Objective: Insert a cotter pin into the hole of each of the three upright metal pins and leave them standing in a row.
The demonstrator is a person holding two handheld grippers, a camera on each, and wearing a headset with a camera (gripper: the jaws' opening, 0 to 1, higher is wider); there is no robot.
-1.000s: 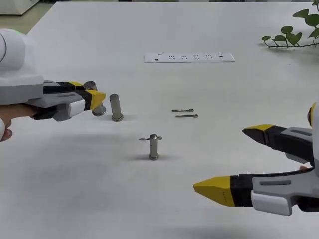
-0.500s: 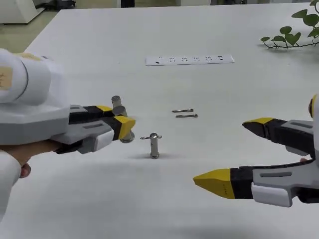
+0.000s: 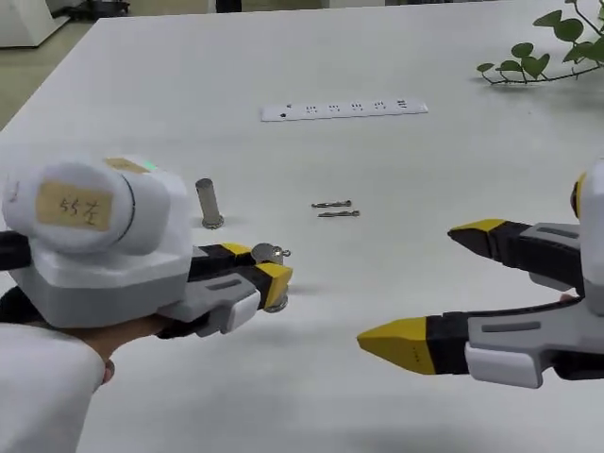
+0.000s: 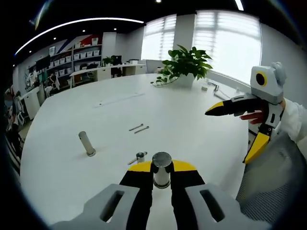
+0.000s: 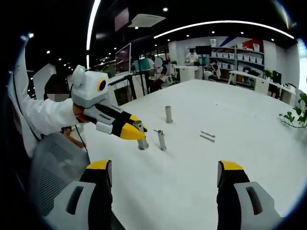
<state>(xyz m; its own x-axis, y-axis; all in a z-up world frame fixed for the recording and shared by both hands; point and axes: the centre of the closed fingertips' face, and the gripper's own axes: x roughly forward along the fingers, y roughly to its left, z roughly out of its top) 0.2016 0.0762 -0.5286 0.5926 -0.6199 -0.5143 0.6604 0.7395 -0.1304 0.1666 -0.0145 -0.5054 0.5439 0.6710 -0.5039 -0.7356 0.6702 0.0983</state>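
Note:
My left gripper (image 4: pixel 162 178) is shut on a plain upright metal pin (image 4: pixel 162 170) and holds it low at the table. Close beside it stands the pin with a cotter pin through its hole (image 3: pixel 270 253) (image 4: pixel 140 157) (image 5: pixel 161 139). In the head view the left gripper (image 3: pixel 266 276) covers most of both. From the right gripper view the left gripper (image 5: pixel 129 130) and its held pin (image 5: pixel 142 143) show side-on. A third bare pin (image 3: pixel 209 203) (image 4: pixel 87 143) (image 5: pixel 168 114) stands apart at the back left. Two loose cotter pins (image 3: pixel 334 209) (image 4: pixel 139 128) (image 5: pixel 207 136) lie further right. My right gripper (image 3: pixel 429 288) (image 5: pixel 165 168) hovers open.
A white power strip (image 3: pixel 344 109) lies flat at the far middle of the table (image 3: pixel 142 85). A potted plant (image 3: pixel 543 47) (image 4: pixel 184 62) trails over the far right corner. A person's sleeve (image 3: pixel 38 396) fills the near left.
My left gripper has carried one plain pin from the back-left pair forward and right, up beside the pin with the cotter pin. The right gripper has stayed open in place.

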